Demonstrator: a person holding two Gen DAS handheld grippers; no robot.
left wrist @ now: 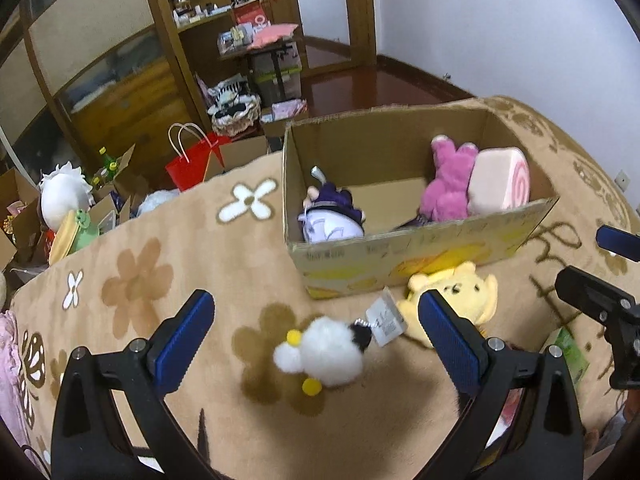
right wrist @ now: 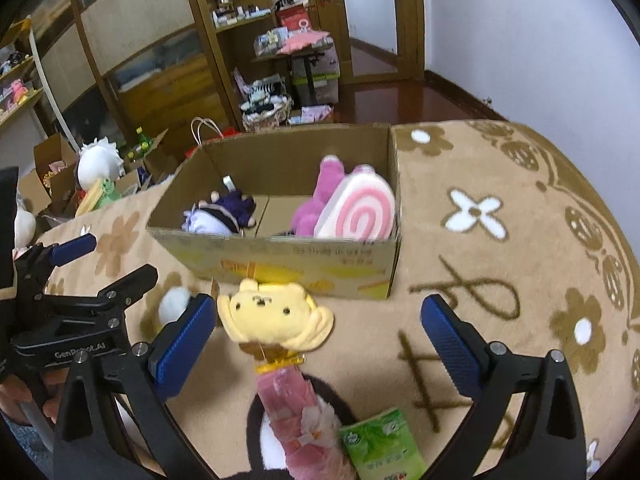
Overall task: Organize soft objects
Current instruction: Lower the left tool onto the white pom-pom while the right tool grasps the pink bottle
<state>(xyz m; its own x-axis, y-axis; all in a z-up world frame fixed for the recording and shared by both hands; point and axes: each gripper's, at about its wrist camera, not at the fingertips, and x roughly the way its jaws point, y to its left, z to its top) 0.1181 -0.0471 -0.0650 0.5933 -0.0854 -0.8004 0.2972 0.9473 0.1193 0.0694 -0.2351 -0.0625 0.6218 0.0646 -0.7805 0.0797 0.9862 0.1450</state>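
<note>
A cardboard box (left wrist: 416, 256) (right wrist: 280, 264) stands on the flowered blanket. It holds a purple-haired doll (left wrist: 332, 220) (right wrist: 220, 214), a pink plush (left wrist: 448, 184) (right wrist: 320, 196) and a pink swirl cushion (left wrist: 500, 184) (right wrist: 360, 212). A white fluffy toy (left wrist: 324, 352) with a paper tag (left wrist: 386, 318) lies between the fingers of my open left gripper (left wrist: 316, 336). A yellow bear plush (left wrist: 456, 300) (right wrist: 276, 316) lies before the box, between the fingers of my open right gripper (right wrist: 316, 336). Both grippers hold nothing.
A green tissue pack (right wrist: 380, 448) and a pink wrapped item (right wrist: 296, 412) lie near the right gripper. Beyond the blanket's edge are a red bag (left wrist: 192, 164), open boxes with toys (left wrist: 64, 204) and wooden shelves (left wrist: 120, 60).
</note>
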